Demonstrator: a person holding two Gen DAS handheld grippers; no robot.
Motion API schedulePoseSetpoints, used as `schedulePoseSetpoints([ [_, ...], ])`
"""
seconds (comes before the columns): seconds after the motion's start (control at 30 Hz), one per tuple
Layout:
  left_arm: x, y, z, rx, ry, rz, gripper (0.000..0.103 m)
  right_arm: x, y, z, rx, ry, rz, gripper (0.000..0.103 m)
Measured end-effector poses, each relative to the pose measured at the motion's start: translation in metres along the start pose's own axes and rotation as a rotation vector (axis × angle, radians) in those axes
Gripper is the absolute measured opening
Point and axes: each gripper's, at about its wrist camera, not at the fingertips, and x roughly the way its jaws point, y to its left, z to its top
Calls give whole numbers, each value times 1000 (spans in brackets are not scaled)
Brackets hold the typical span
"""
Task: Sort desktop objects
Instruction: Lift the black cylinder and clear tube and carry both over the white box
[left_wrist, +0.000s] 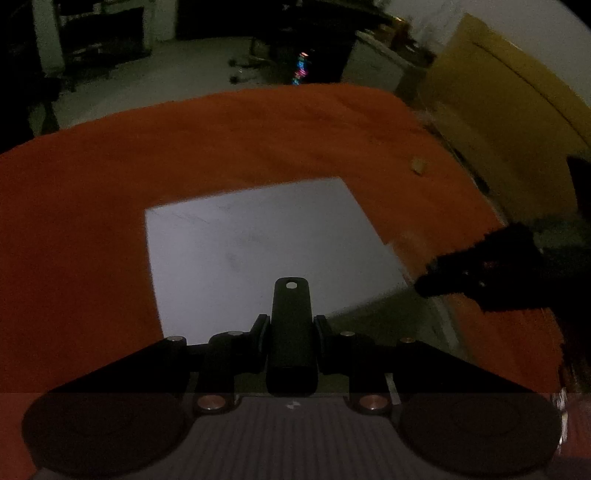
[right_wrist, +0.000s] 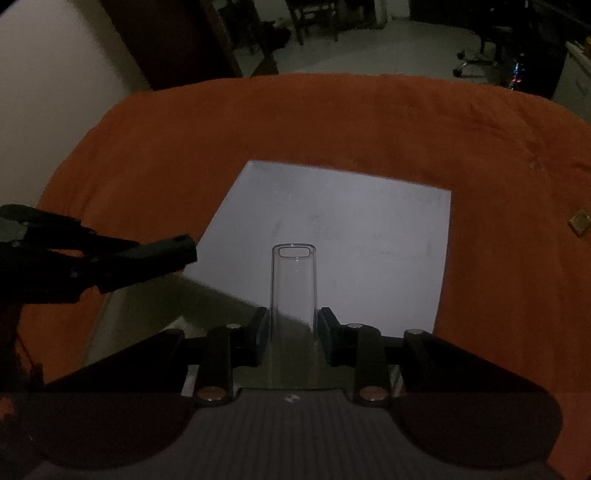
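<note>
One white sheet (left_wrist: 258, 243) and one small tan piece (left_wrist: 418, 164) are lying on the orange-covered desk (left_wrist: 92, 203). The left hand-held gripper (left_wrist: 291, 332) is clamping one black flat object (left_wrist: 291, 325). The right hand-held gripper (right_wrist: 293, 332) is pinching one clear case (right_wrist: 293, 284) above the sheet. No writing is readable.

An orange cloth (right_wrist: 369, 122) covers the table. A plain white sheet (right_wrist: 354, 229) lies on it. A small tan block (left_wrist: 418, 164) sits near the cloth's right edge. One held piece (left_wrist: 291, 325) is black, the other (right_wrist: 293, 284) clear and colourless.
</note>
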Motion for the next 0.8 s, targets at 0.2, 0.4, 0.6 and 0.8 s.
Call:
schedulePoseSetpoints([
  [0.2,8,-9,-30,11,51,-29,21,4,11,-20,-27,49,17,32],
  [0.4,28,-15,-54,14,112,-48,21,18,30,-39,-68,116,42,32],
  [0.6,32,-21,-67,24,137,-58,21,37,44,-54,-112,175,59,32],
  [0.8,48,-24,-84,36,206,-66,21,52,52,-69,-155,211,38,32],
])
